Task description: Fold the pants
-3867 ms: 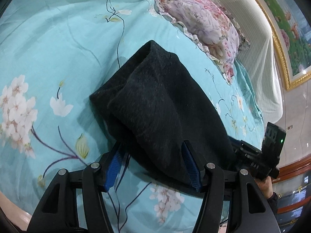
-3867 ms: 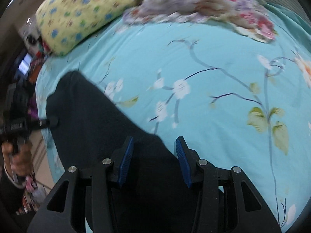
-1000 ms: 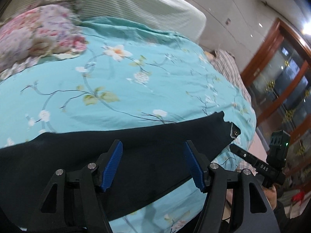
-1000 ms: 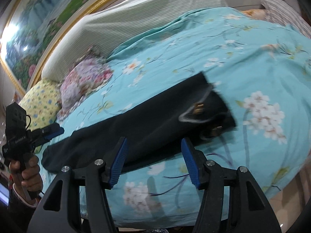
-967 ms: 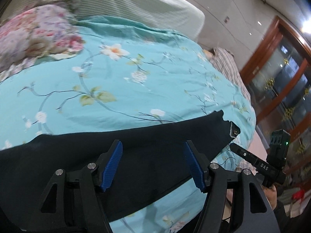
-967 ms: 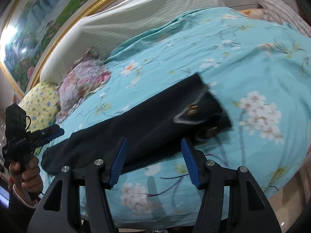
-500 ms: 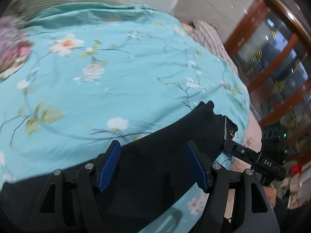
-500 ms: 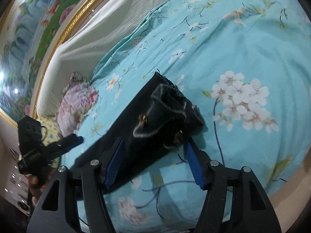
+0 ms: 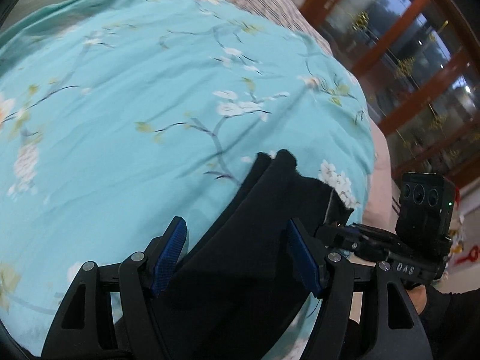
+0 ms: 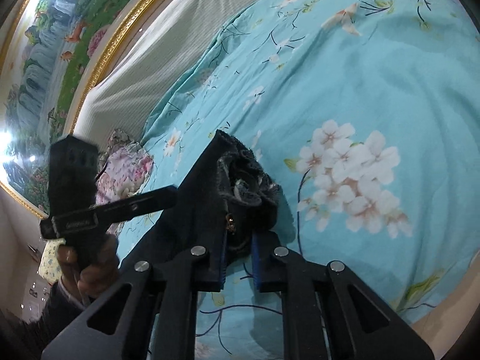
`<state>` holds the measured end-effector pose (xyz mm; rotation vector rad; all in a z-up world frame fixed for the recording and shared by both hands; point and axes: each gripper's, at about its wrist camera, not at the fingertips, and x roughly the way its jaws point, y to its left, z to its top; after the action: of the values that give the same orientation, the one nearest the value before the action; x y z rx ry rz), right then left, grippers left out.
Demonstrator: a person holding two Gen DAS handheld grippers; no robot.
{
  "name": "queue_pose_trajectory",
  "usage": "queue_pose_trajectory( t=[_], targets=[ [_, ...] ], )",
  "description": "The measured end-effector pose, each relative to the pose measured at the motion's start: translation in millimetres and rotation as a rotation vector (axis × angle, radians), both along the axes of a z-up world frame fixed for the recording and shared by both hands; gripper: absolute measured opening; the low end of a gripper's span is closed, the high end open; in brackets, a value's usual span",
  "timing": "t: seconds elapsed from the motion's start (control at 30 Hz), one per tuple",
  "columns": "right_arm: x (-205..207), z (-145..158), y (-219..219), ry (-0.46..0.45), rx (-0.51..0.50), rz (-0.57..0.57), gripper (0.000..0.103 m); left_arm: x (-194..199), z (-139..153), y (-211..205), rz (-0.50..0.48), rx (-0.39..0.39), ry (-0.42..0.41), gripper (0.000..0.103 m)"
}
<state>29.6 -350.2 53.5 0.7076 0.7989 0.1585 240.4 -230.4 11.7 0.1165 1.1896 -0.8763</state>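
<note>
A turquoise floral bedspread [image 10: 360, 90] covered the bed, with a pink flowered pillow [image 10: 126, 165] and a pale ribbed headboard [image 10: 180, 30] beyond it under a gold-framed painting [image 10: 60, 45]. The black pants [image 9: 255, 240] lay along the bed's near edge, their fuzzy-lined waist end [image 10: 246, 180] bunched up. The right gripper [image 10: 238, 258] was nearly closed, pinching that waist end between its blue pads. The left gripper [image 9: 237, 255] stood wide apart above the dark cloth, gripping nothing.
</note>
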Motion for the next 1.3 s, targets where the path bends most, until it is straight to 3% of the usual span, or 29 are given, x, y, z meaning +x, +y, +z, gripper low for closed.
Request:
queue_pose_trajectory(
  t=[0.2,0.27,0.37,0.63,0.97,1.3],
  targets=[
    [0.0,-1.8,-3.4,-0.008,0.008,0.015,0.014,13.3,-15.4,-29.8,-0.062,0.002,0.058,0.055],
    [0.5,-1.8,-2.6,-0.006,0.003,0.019,0.014,16.4,-14.3,-34.4,-0.084,-0.029,0.071,0.029],
    [-0.2,-1.4,-4.6,-0.009,0.009,0.022,0.014,16.2,-10.9,-34.8,-0.086,-0.046,0.061,0.013],
    [0.2,20.9,7.1,-0.074,0.010,0.082,0.014,-4.0,31.4,-3.9,-0.067,-0.146,-0.045,0.011],
    [0.8,57.5,51.0,-0.205,0.072,0.241,0.014,-34.3,81.5,77.0,0.042,-0.268,-0.112,0.011],
    [8.9,63.3,123.4,-0.206,0.104,0.421,0.014,-67.5,88.9,158.8,0.169,-0.332,-0.151,0.011]
  ],
)
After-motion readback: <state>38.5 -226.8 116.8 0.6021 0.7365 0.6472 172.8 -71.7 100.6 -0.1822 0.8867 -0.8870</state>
